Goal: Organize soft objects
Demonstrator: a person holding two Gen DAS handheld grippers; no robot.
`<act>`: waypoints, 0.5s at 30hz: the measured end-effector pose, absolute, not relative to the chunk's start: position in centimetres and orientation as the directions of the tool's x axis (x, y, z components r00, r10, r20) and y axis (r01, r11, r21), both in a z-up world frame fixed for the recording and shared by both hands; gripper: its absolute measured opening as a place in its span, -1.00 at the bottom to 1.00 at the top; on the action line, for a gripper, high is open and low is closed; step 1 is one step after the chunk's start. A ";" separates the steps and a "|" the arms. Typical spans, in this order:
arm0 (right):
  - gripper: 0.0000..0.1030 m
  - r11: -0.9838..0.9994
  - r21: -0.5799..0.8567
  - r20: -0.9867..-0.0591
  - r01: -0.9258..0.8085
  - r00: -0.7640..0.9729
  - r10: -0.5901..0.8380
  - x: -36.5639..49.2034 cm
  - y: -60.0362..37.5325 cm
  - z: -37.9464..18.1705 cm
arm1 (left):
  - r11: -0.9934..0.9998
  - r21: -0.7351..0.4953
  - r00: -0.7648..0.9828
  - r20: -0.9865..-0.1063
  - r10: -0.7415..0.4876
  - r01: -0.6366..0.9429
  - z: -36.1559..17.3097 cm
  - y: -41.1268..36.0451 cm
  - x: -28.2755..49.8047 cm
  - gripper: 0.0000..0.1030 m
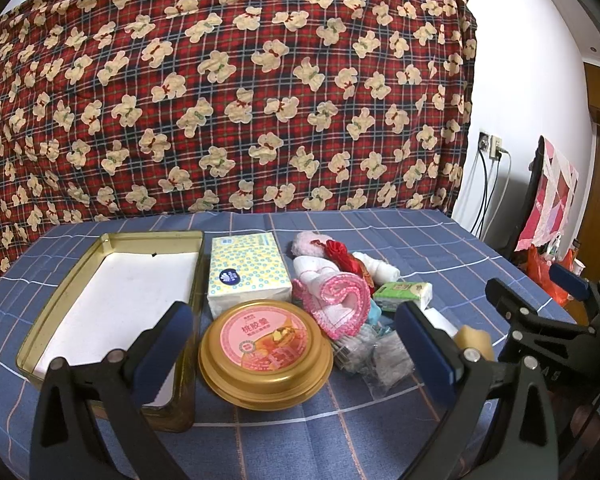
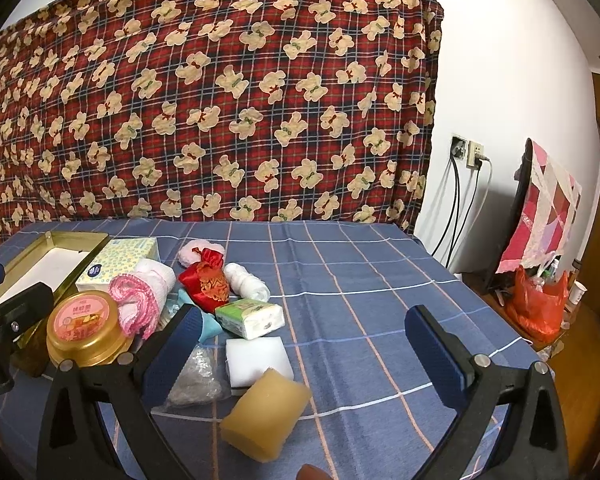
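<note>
A shallow gold tin (image 1: 60, 304) lies open at the left of the worktop (image 2: 380, 280), holding only a white liner. Touching its right wall is a dotted tissue box (image 1: 248, 272), and in front of that sits a round gold tub (image 1: 266, 354) with a pink lid, shut. The soft things are heaped just right of these, none in the tin: a rolled pink-and-white towel (image 1: 336, 300), a pink puff (image 2: 202, 249), a red pouch (image 2: 206, 280), a white roll (image 2: 246, 280), a green tissue pack (image 2: 250, 317), a white sponge block (image 2: 258, 360), a clear crinkled bag (image 2: 196, 376) and, nearest the right wrist camera, a tan sponge (image 2: 266, 414). A blue checked cloth covers the worktop; behind it hangs a red plaid sheet (image 1: 228, 88) printed with bears, and to the right are a white wall with sockets and cables (image 2: 466, 152), a leaning dark panel draped in pink patchwork, and an orange bag (image 2: 538, 308) on the floor. The left tongs (image 1: 296, 340) are spread wide with nothing between them, framing the tub. The right tongs (image 2: 314, 350) are likewise released, framing the sponges.
</note>
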State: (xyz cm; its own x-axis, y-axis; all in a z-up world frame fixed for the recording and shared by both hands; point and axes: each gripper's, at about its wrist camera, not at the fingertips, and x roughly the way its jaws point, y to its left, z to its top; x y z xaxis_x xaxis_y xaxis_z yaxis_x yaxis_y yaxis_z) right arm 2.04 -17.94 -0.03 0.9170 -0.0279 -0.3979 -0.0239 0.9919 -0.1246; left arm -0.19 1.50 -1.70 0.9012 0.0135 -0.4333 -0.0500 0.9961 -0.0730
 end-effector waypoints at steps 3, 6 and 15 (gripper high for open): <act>0.99 0.992 -0.124 -0.399 -0.024 0.917 -0.028 2.1 -18.0 0.0 | 0.996 -0.074 0.901 -0.435 0.013 -0.050 -1.5 1.4 -0.2 0.99; 0.99 0.992 -0.125 -0.401 -0.024 0.916 -0.029 2.0 -17.9 -0.2 | 0.996 -0.074 0.899 -0.437 0.013 -0.050 -1.7 1.5 -0.1 0.99; 0.99 0.991 -0.128 -0.402 -0.026 0.915 -0.028 2.0 -17.8 -0.3 | 0.996 -0.076 0.900 -0.436 0.012 -0.050 -1.7 1.5 -0.1 0.99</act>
